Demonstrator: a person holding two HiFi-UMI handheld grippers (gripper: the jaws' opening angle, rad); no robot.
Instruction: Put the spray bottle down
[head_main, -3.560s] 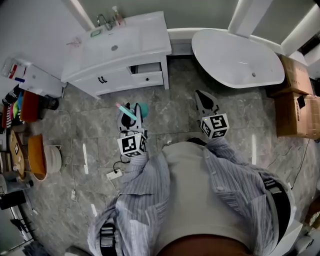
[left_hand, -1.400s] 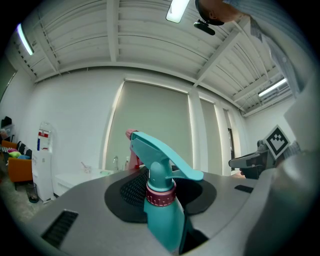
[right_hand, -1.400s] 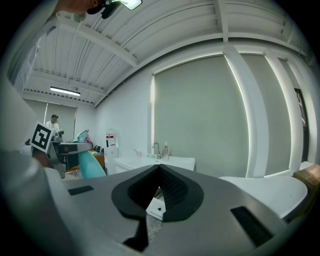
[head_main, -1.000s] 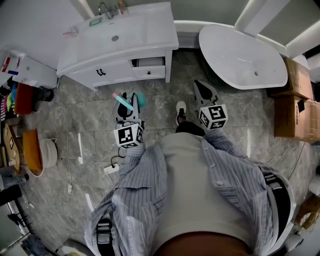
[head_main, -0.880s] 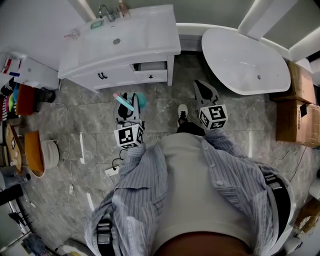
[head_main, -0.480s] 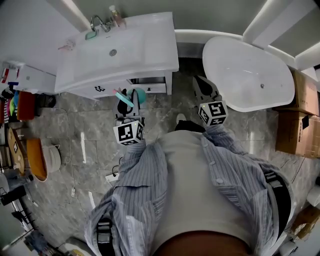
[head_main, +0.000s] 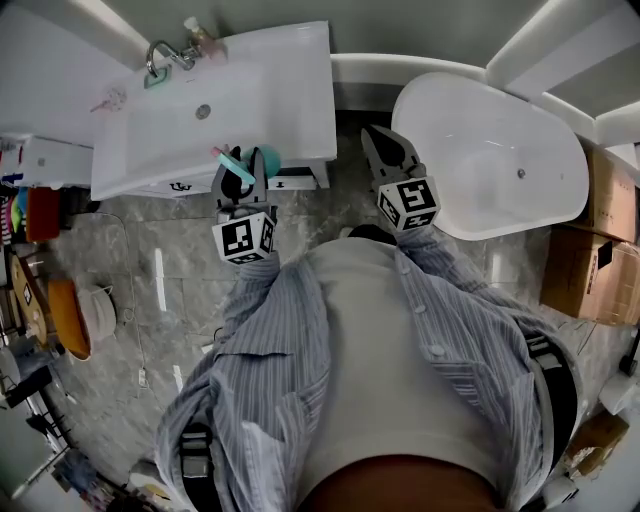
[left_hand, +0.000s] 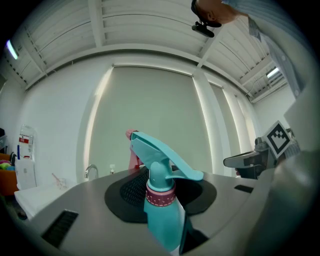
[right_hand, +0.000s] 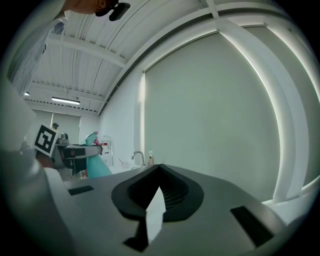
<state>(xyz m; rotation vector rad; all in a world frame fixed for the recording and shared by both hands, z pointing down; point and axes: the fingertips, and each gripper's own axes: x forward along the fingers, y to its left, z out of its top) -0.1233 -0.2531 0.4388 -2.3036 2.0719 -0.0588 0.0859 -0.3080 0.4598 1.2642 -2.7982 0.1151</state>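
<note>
A teal spray bottle (head_main: 262, 163) with a pink nozzle stands upright between the jaws of my left gripper (head_main: 243, 176), which is shut on its body. In the left gripper view the bottle (left_hand: 162, 202) fills the middle, its trigger head pointing left. From above, the bottle hangs at the front edge of the white vanity (head_main: 285, 110). My right gripper (head_main: 386, 152) is level beside it, between the vanity and the bathtub, with its jaws together and nothing in them. The right gripper view shows its tips (right_hand: 159, 167) meeting, and the bottle (right_hand: 95, 162) far left.
A faucet (head_main: 163, 56) and small bottles stand at the back of the vanity basin. A white bathtub (head_main: 497, 150) lies to the right, with cardboard boxes (head_main: 600, 240) beyond it. Orange tubs and clutter (head_main: 68, 315) line the left wall. A cable runs over the grey tiled floor (head_main: 130, 260).
The person has walked toward the vanity. Both grippers have moved forward with them, and the bottle has come from over the floor to the vanity's front edge. The grip is unchanged.
</note>
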